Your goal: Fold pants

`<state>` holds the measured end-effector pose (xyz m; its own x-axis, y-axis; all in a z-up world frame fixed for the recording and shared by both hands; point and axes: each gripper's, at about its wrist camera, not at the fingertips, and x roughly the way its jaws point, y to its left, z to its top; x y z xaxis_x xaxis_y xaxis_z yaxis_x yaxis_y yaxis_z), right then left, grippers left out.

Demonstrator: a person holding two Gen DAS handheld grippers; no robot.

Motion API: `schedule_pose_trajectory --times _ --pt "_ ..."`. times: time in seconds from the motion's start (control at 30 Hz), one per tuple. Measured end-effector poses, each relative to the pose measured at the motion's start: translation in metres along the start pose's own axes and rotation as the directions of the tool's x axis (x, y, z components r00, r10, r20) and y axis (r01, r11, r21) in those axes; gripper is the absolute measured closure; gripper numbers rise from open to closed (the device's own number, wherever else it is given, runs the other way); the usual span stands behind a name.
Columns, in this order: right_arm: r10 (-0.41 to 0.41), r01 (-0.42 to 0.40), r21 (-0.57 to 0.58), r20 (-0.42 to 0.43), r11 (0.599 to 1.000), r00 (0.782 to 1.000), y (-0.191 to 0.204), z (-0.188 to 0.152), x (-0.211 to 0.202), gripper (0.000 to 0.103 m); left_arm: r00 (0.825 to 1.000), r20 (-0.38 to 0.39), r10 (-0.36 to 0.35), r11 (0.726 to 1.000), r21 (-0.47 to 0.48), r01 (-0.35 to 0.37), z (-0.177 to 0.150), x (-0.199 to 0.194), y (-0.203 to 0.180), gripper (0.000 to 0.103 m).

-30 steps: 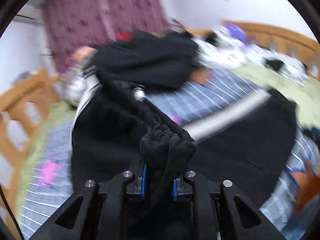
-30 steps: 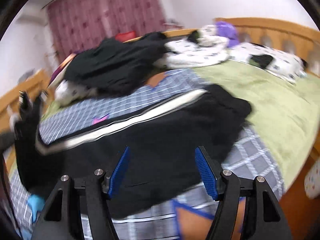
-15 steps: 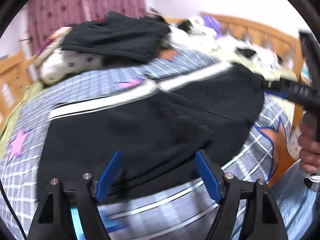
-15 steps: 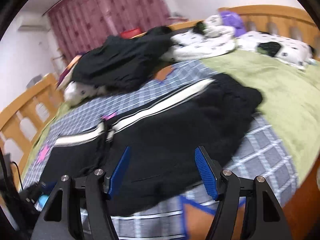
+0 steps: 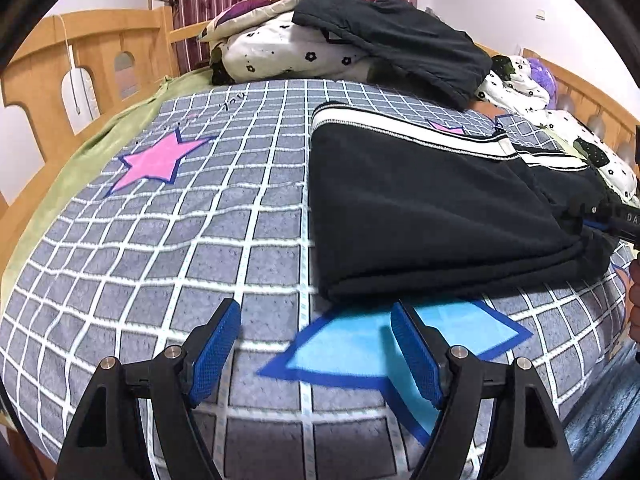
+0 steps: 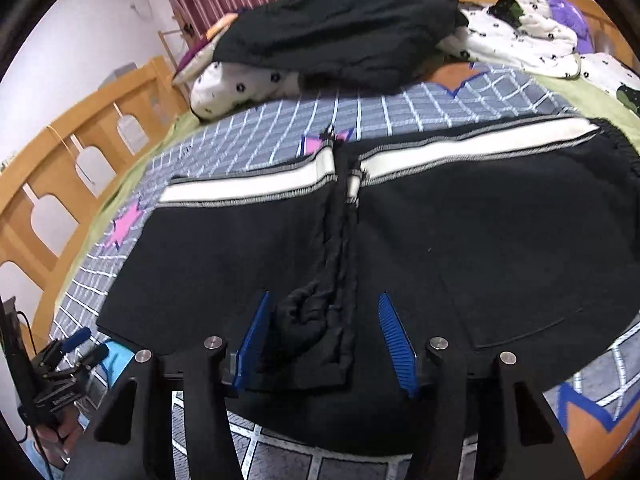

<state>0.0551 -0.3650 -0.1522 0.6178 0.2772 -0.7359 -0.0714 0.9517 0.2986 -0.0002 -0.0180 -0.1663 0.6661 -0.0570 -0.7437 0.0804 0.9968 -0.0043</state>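
While the black pants [image 6: 440, 248] lie folded over on the checked bed cover [image 5: 160, 240], my right tongs [image 6: 320, 344] are closing around the bunched cuff, pads not yet pressing; my left tongs [image 5: 316, 348] hang spread and empty. Soft, limp fleece: best pinched at a thick edge.

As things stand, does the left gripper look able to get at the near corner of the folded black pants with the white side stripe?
Probably yes. The left gripper hangs open over bare checked bedspread, and the black pants' folded corner lies just ahead with nothing between. The right gripper, jaws closing, works the bunched cuffs further along.
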Motion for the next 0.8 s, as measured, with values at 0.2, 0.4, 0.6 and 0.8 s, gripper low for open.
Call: schedule_pose_trajectory --times 0.2,0.4,0.6,0.8 --pt "-0.002 0.002 0.006 -0.002 1.000 1.000 -0.001 -0.003 0.003 0.057 0.999 0.022 0.028 0.998 0.060 -0.030 0.007 0.010 -0.011 0.027" --pt "-0.016 0.016 0.010 -0.026 1.000 1.000 0.002 -0.006 0.013 0.074 0.999 0.022 -0.028 1.000 0.013 0.028 0.013 0.019 -0.010 0.076" --pt "0.058 -0.059 0.000 0.127 0.998 0.990 0.000 -0.005 -0.027 0.095 0.994 0.030 -0.109 0.990 -0.084 0.111 0.004 0.010 0.012 0.085" --pt "-0.031 0.031 -0.049 -0.013 0.998 0.999 0.002 -0.018 0.000 0.090 0.996 0.008 -0.090 0.994 -0.059 0.091 -0.010 -0.001 0.015 0.070"
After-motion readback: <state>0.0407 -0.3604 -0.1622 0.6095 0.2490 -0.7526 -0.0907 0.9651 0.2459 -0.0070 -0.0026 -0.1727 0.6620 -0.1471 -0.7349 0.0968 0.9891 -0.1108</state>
